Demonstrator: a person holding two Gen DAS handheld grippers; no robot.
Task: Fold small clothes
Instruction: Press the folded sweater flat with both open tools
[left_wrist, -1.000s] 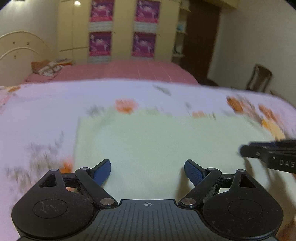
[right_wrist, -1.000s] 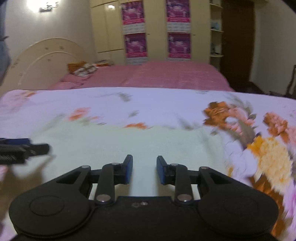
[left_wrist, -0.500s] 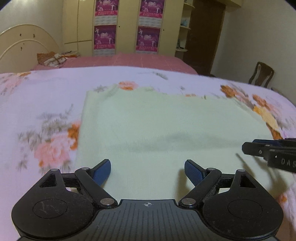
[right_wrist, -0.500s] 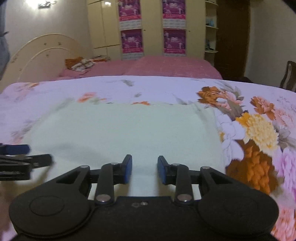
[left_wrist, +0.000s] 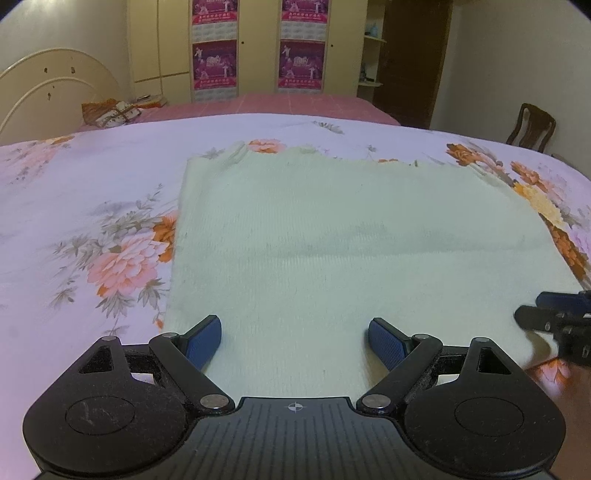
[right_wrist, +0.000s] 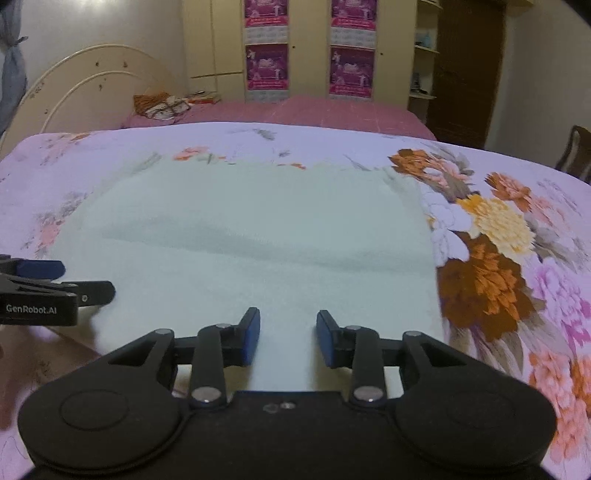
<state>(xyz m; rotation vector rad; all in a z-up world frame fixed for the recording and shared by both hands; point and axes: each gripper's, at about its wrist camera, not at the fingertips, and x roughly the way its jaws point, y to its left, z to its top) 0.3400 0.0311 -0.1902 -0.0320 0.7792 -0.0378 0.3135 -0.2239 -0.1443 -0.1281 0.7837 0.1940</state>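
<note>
The left gripper (left_wrist: 295, 339) is wide apart with nothing in it, and the right gripper (right_wrist: 288, 336) has only a small gap that is opening, also with nothing in it. Both point slanting down over the near edge of the pale green cloth (left_wrist: 351, 240), which lies flat on the flowery bed (left_wrist: 74, 221). If the right gripper goes down with so small a gap, it may miss the edge or push it into a lump. Either gripper might also pinch the bedcover along with the cloth, and then the fold would drag or come out crooked. The two grippers sit side by side, near each other, one toward each near corner.
</note>
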